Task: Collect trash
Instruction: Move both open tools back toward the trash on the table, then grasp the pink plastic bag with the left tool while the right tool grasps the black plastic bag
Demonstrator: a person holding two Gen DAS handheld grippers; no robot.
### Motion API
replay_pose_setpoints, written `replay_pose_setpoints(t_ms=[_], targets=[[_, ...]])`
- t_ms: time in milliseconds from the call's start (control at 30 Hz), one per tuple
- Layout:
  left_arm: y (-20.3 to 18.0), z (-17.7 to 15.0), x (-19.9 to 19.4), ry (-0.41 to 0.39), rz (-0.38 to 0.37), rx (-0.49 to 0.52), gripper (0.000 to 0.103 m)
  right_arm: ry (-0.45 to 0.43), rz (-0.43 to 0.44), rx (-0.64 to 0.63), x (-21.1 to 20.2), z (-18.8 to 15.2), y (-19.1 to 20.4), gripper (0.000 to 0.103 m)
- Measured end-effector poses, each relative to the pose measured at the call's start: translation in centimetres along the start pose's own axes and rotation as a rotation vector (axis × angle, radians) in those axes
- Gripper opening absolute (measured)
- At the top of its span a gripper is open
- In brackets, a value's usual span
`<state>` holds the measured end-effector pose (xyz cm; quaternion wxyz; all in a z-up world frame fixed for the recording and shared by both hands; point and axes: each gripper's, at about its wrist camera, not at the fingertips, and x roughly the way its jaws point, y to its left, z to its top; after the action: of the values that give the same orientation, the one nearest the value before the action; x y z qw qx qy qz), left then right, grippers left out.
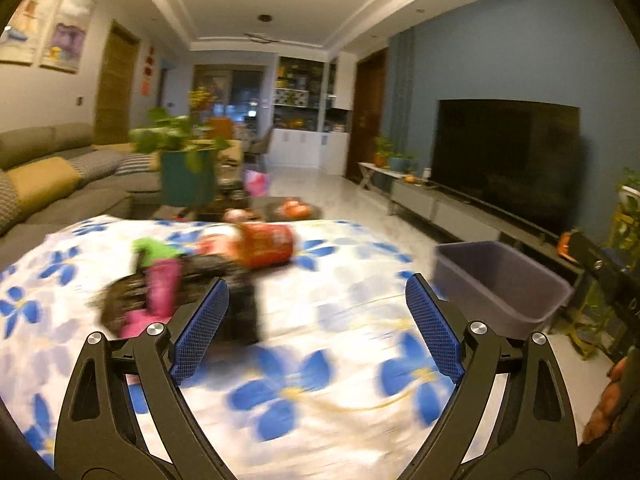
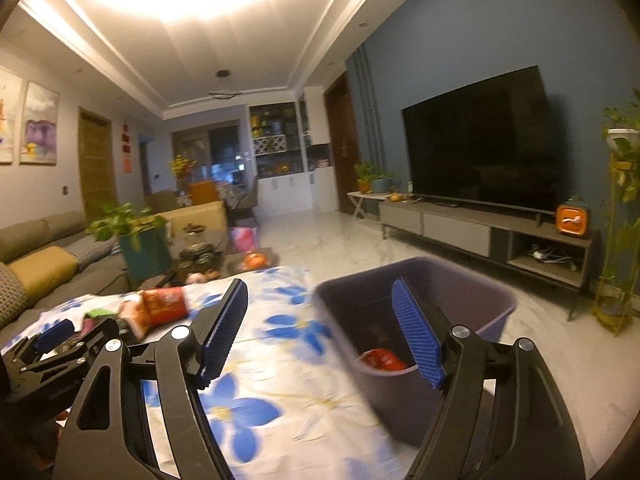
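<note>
- Currently both grippers empty. Left gripper [image 1: 316,320] has its jaws spread wide over the floral tablecloth [image 1: 340,360], nothing between the pads. Right gripper [image 2: 320,332] also has its jaws apart, hanging over the near rim of the purple bin [image 2: 492,300], gripping nothing.
- Trash pile [image 1: 180,280] sits on the cloth, far-left of the left gripper: red crumpled wrapper [image 1: 268,246], pink and green bits, dark wrapper, all blurred, edges hard to tell.
- Bin sits right of the table, just beside its edge; one red piece [image 2: 380,360] already inside.
- Step judged: left goes for the next piece.
- To do it well: line the open jaws up with a single item, red wrapper looks easiest, approach low, close on its middle, not on the cloth.
- Risk: snagging the tablecloth or pushing the pile further away.
</note>
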<state>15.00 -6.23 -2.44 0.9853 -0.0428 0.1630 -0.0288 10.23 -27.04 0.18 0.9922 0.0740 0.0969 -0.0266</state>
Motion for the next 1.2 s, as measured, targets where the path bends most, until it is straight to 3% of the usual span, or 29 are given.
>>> replay_pose_setpoints(t_ms=[567,1200], targets=[[14.4,-1.6,-3.9,0.023,0.226,-0.171,0.089,0.133,0.226,-0.095,2.5,-4.0,13.2,0.073],[19.0,-1.6,-3.6,0.019,0.29,-0.23,0.089,0.27,0.332,-0.183,9.4,-6.7,21.3,0.073]])
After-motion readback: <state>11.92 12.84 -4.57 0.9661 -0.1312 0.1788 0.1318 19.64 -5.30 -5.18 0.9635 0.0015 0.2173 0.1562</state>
